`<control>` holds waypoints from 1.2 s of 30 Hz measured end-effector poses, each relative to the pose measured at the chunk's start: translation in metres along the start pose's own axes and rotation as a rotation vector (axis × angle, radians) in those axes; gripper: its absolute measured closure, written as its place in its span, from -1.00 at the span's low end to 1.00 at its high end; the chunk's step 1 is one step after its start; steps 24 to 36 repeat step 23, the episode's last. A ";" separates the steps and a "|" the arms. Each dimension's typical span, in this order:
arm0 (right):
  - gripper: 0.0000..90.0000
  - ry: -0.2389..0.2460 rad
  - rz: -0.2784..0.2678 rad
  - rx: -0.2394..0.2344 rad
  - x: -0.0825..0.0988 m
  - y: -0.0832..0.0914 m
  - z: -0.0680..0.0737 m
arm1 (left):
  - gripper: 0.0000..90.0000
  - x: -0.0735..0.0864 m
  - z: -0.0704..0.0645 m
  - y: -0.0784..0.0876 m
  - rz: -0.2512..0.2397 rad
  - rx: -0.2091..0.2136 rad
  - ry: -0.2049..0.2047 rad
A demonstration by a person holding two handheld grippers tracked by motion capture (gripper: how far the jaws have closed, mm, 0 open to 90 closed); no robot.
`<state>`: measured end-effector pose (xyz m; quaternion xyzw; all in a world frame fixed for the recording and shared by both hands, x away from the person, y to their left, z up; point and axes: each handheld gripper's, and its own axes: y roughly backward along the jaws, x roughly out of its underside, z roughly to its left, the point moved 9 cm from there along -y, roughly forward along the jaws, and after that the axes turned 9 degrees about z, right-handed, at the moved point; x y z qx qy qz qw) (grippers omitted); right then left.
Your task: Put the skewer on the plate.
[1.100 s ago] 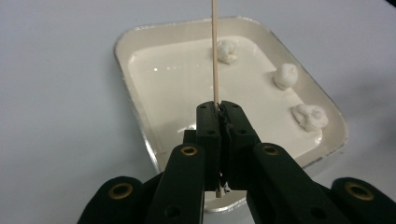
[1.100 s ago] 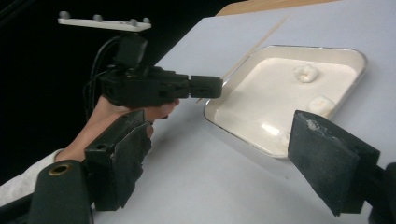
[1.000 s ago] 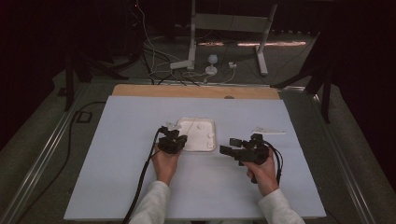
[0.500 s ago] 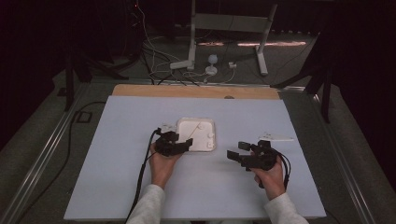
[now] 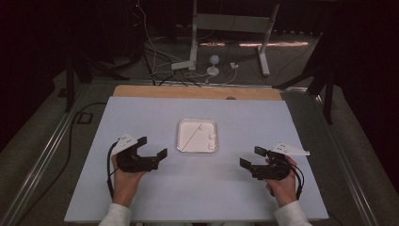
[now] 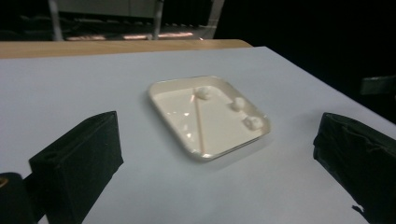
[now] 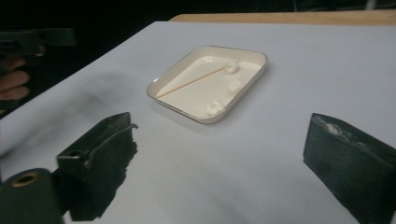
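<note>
A small square cream tray (image 5: 181, 141) lies at the table's middle. It holds a thin stick (image 5: 190, 140) and three small white lumps (image 5: 211, 137) along its right side. My left gripper (image 5: 153, 147) rests on the table to the tray's left, open and empty, jaws pointing right toward it. My right gripper (image 5: 252, 157) sits right of the tray and nearer the front edge, also open and empty. In the left gripper view the tray (image 6: 156, 93) lies ahead between the wide-apart jaws of the left gripper (image 6: 218, 117). The right gripper view shows the tray (image 7: 156, 91) beyond the right gripper (image 7: 220, 119).
A pale sheet (image 5: 141, 113) covers the table, with a wooden strip (image 5: 197, 92) along its far edge. Cables (image 5: 160, 75) and a metal stand (image 5: 193, 33) sit on the floor beyond. In the right gripper view, the other hand (image 7: 11, 81) appears at far left.
Both grippers have drawn away from the tray. The left one moved left and the right one moved right, both slightly toward the person. The tray has not moved.
</note>
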<state>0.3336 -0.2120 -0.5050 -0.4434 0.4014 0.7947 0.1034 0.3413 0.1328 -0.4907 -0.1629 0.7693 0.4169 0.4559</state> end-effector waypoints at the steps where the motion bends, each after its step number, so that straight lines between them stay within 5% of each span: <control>1: -0.88 0.007 0.000 -0.001 0.001 0.001 0.000 | -0.98 0.002 0.003 0.005 -0.010 -0.006 -0.002; 8: -0.97 0.021 -0.030 0.039 0.004 0.005 -0.003 | -0.99 0.012 0.025 0.036 -0.094 -0.045 0.015; 19: -1.00 0.028 -0.067 0.086 0.010 0.018 -0.016 | -0.99 0.018 0.034 0.060 -0.143 -0.088 0.002; 36: -1.00 0.029 -0.062 0.092 0.012 0.017 -0.018 | -0.99 0.017 0.036 0.062 -0.146 -0.102 0.007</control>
